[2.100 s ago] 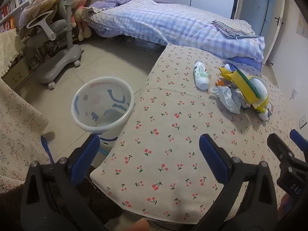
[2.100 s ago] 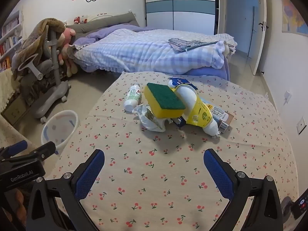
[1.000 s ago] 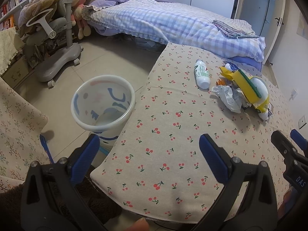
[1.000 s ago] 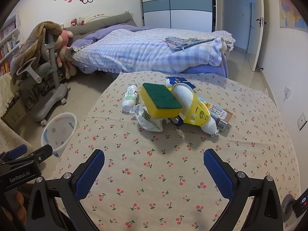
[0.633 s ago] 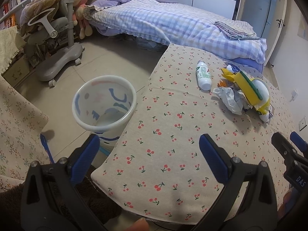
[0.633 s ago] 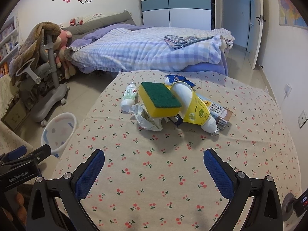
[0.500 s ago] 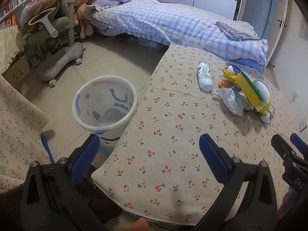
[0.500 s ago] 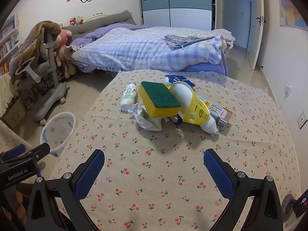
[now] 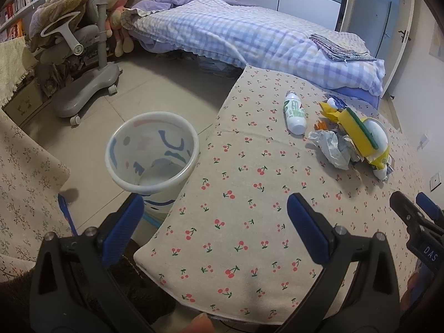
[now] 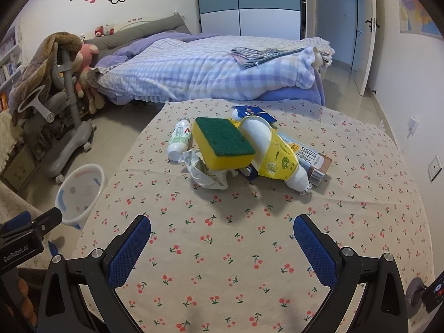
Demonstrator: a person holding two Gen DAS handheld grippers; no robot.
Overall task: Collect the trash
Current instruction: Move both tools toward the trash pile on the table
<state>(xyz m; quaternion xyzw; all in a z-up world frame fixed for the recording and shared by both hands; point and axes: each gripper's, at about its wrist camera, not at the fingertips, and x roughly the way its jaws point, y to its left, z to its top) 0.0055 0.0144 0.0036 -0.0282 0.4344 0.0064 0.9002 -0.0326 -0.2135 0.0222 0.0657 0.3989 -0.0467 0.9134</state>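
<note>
Both grippers, left (image 9: pixel 215 217) and right (image 10: pixel 222 234), hover with jaws spread wide, empty; trash pile (image 10: pixel 238 149) heaped mid-table (image 10: pixel 360 222), well ahead; bin (image 9: pixel 152 151) on floor beside table edge, likely for short drops.

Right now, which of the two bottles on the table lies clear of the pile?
The small white bottle with green print, lying alone at the pile's left edge. The big yellow-labelled bottle is wedged in the heap beside the sponge.

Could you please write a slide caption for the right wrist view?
Open right gripper faces a trash pile topped by a sponge on the cherry-print table.
</note>
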